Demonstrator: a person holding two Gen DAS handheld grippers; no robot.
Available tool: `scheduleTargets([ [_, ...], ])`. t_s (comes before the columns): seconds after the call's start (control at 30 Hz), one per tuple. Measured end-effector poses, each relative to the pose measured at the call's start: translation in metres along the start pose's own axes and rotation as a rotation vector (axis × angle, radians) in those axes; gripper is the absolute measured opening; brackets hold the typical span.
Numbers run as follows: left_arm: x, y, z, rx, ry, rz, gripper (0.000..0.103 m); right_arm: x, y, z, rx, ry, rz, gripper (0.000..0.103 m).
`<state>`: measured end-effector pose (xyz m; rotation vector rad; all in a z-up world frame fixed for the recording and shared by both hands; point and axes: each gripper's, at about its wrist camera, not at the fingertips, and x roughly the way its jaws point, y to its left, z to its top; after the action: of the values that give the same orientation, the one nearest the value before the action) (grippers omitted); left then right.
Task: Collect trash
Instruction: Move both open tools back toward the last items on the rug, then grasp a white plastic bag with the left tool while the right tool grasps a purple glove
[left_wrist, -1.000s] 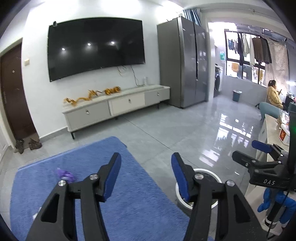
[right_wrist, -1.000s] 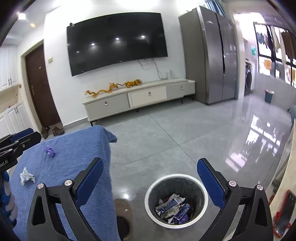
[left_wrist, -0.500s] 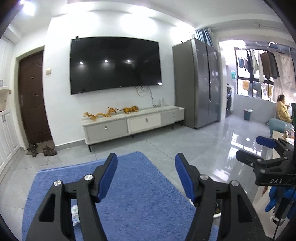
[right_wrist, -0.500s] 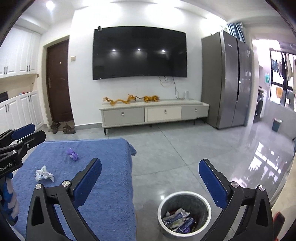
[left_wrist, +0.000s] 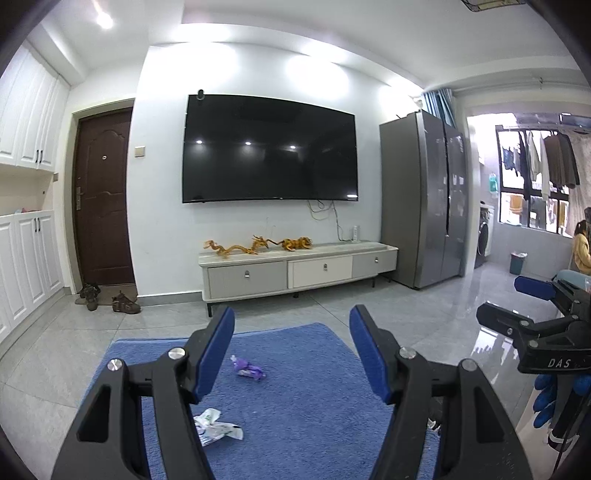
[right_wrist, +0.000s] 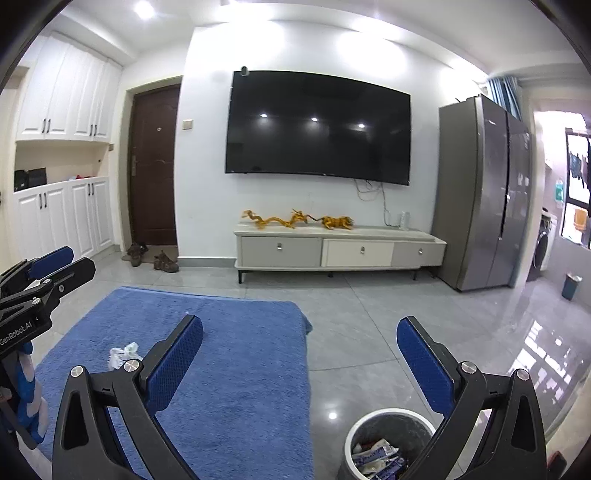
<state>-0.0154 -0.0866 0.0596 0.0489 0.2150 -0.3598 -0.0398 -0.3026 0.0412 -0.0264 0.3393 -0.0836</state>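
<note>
A purple wrapper (left_wrist: 246, 368) and a crumpled white wrapper (left_wrist: 214, 428) lie on a blue cloth surface (left_wrist: 295, 406). My left gripper (left_wrist: 291, 350) is open and empty, held above the cloth with the purple wrapper between its fingers in view. My right gripper (right_wrist: 299, 362) is open and empty above the cloth's right edge (right_wrist: 258, 369). The white wrapper (right_wrist: 123, 354) shows left of its left finger. A grey bin (right_wrist: 388, 443) holding several wrappers stands on the floor at the lower right. Each gripper shows at the edge of the other's view.
A TV cabinet (left_wrist: 295, 269) with gold dragon figures stands under a wall TV (left_wrist: 269, 147). A grey fridge (left_wrist: 421, 199) is to the right, a brown door (left_wrist: 103, 192) and shoes (left_wrist: 125, 302) to the left. A person sits at far right (left_wrist: 581, 247).
Both grippers have tilted up and drawn back, so the views show more wall and ceiling. Both wrappers now show ahead of the left gripper. The bin has slid to the lower right.
</note>
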Motion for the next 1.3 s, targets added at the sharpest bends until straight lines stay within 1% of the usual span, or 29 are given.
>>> scheduleTargets([
  [0.27,-0.003,0.01,-0.003,-0.009,-0.01,0.027,0.064,0.004,0.016,0.004,-0.03,0.002,0.037,0.103],
  [0.33,0.0,0.013,-0.004,-0.006,0.001,0.033,0.074,0.006,0.02,0.004,-0.038,0.01,0.044,0.103],
  [0.37,0.0,0.013,-0.005,-0.005,0.005,0.037,0.081,0.008,0.019,0.004,-0.04,0.014,0.045,0.103],
  [0.4,0.003,0.014,-0.006,0.0,0.011,0.037,0.083,0.011,0.02,0.005,-0.042,0.018,0.046,0.103],
  [0.53,0.009,0.028,-0.011,0.001,0.027,0.046,0.083,0.024,0.023,0.003,-0.041,0.052,0.06,0.103],
  [0.63,0.016,0.052,-0.013,0.001,0.037,0.085,0.084,0.038,0.027,0.0,-0.044,0.083,0.076,0.103],
  [0.7,0.021,0.075,-0.013,0.001,0.05,0.125,0.084,0.05,0.029,-0.003,-0.052,0.106,0.091,0.103],
  [0.77,0.028,0.1,-0.016,-0.001,0.076,0.159,0.084,0.063,0.03,-0.005,-0.057,0.128,0.107,0.103],
  [0.83,0.036,0.122,-0.022,0.001,0.117,0.171,0.084,0.077,0.03,-0.007,-0.049,0.153,0.134,0.103],
  [0.87,0.039,0.129,-0.025,0.007,0.133,0.162,0.084,0.088,0.03,-0.008,-0.038,0.171,0.155,0.103],
  [0.97,0.057,0.139,-0.044,0.044,0.235,0.069,0.084,0.119,0.032,-0.013,-0.017,0.219,0.208,0.103],
  [1.03,0.074,0.143,-0.065,0.088,0.316,0.022,0.084,0.14,0.037,-0.017,-0.008,0.253,0.24,0.103],
  [1.13,0.096,0.134,-0.103,0.16,0.434,-0.05,0.084,0.176,0.05,-0.022,-0.007,0.305,0.31,0.1],
  [1.17,0.103,0.131,-0.112,0.173,0.459,-0.06,0.084,0.189,0.057,-0.024,-0.013,0.325,0.334,0.099],
  [1.23,0.115,0.128,-0.129,0.194,0.505,-0.074,0.084,0.215,0.073,-0.029,-0.028,0.363,0.388,0.094],
  [1.3,0.123,0.128,-0.136,0.188,0.526,-0.091,0.084,0.239,0.089,-0.032,-0.037,0.4,0.432,0.091],
])
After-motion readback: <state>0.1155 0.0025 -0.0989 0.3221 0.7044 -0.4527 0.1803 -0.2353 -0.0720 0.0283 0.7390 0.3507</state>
